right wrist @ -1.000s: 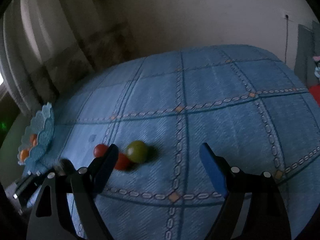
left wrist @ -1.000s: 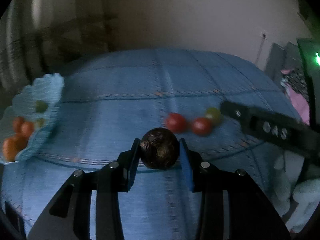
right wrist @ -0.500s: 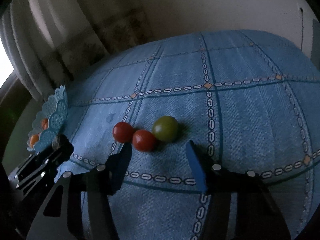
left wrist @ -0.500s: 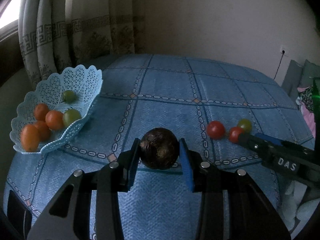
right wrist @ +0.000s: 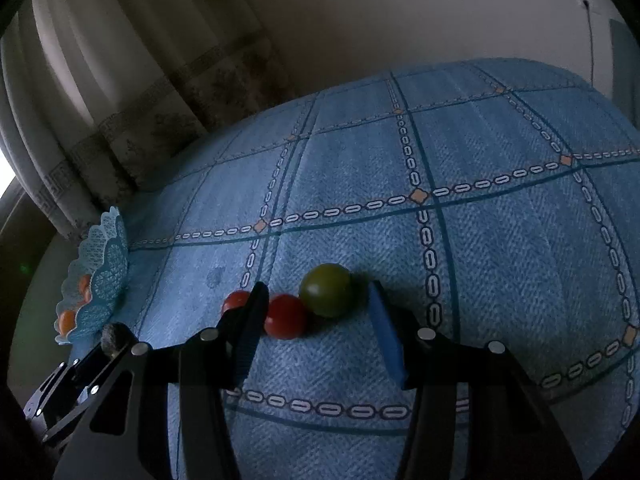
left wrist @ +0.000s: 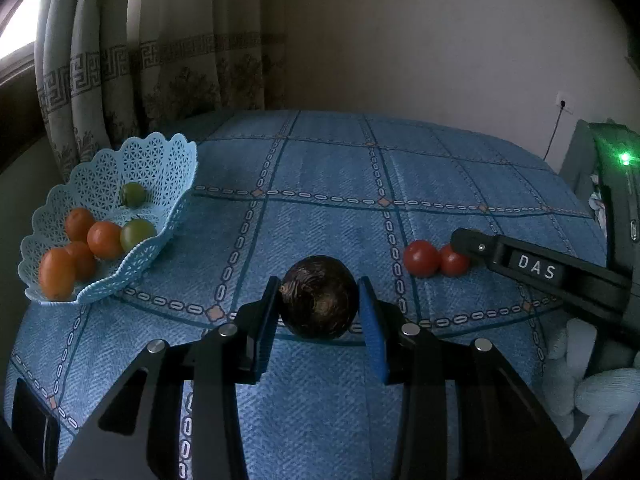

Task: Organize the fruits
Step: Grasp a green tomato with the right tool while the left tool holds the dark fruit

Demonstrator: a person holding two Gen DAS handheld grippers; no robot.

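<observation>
A dark brown round fruit (left wrist: 319, 297) is clamped between the two pads of the left gripper (left wrist: 319, 312), held up over the blue patterned tablecloth (left wrist: 328, 168). That grip is only seen properly from the left wrist view; from the right wrist view the same fruit is just a small dark lump (right wrist: 113, 333) at the tip of the left gripper, way down in the lower left corner.

The light blue lace-style basket (left wrist: 168, 160) is laid out nicely in the left view, at the left edge of the table: four orange fruits (left wrist: 103, 239) and two green ones (left wrist: 136, 233) can be counted inside. In the right view the basket (right wrist: 105, 264) is seen edge-on, so only a bit of orange is glimpsed behind its rim.

Then the loose stuff. Two red tomatoes (left wrist: 421, 258) are visible in the left view, touching each other, with the right gripper's finger reaching in just beside them. The green tomato (right wrist: 327, 289) is hidden there, and is only shown in the right view, touching a red one (right wrist: 285, 316). The right gripper (right wrist: 316, 312) is spread wide with nothing gripped; the green tomato and that red one are framed between its fingers, while the other red tomato (right wrist: 236, 301) is partly covered by the left finger.
</observation>
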